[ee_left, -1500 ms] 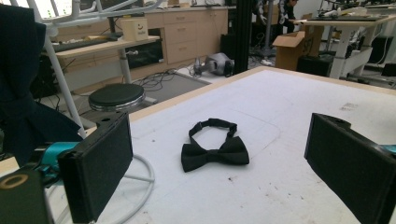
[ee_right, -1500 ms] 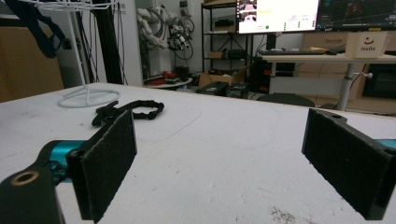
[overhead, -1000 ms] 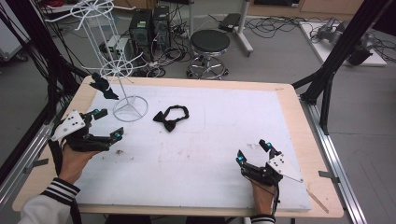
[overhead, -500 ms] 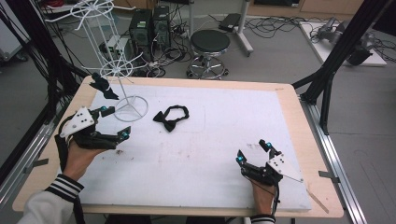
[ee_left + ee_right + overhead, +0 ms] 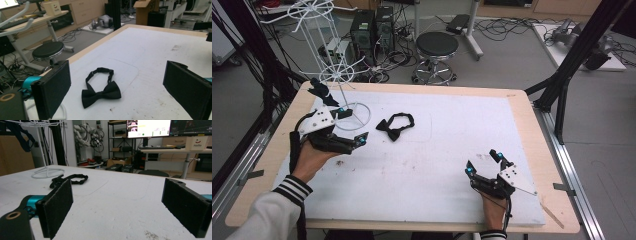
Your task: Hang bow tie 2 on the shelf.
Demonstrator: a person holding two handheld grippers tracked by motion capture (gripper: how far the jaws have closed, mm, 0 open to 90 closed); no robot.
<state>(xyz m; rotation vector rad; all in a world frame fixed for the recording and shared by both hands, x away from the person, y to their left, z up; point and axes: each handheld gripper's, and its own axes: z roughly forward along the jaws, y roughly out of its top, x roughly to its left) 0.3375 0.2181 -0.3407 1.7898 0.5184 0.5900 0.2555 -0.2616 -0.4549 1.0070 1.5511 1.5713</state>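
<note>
A black bow tie [image 5: 394,127] lies flat on the white mat, strap looped behind it. In the left gripper view the bow tie [image 5: 101,93] sits just ahead, between the two jaws. My left gripper [image 5: 353,126] hovers open just left of it, beside the base of the white wire stand [image 5: 334,75]. A second dark bow tie [image 5: 322,92] hangs on that stand. My right gripper [image 5: 482,162] rests open near the front right of the mat with nothing between its jaws. From the right gripper view the bow tie [image 5: 68,180] lies far off, near the stand's ring base [image 5: 47,172].
The white mat [image 5: 437,150] covers most of the wooden table [image 5: 522,100]. Behind the far edge stand a black stool [image 5: 437,47] and computer towers [image 5: 372,27]. Black frame posts [image 5: 572,65] rise at the right, and dark cables hang at the left.
My left gripper has moved right and a little forward, closer to the bow tie on the mat. The right gripper has stayed put.
</note>
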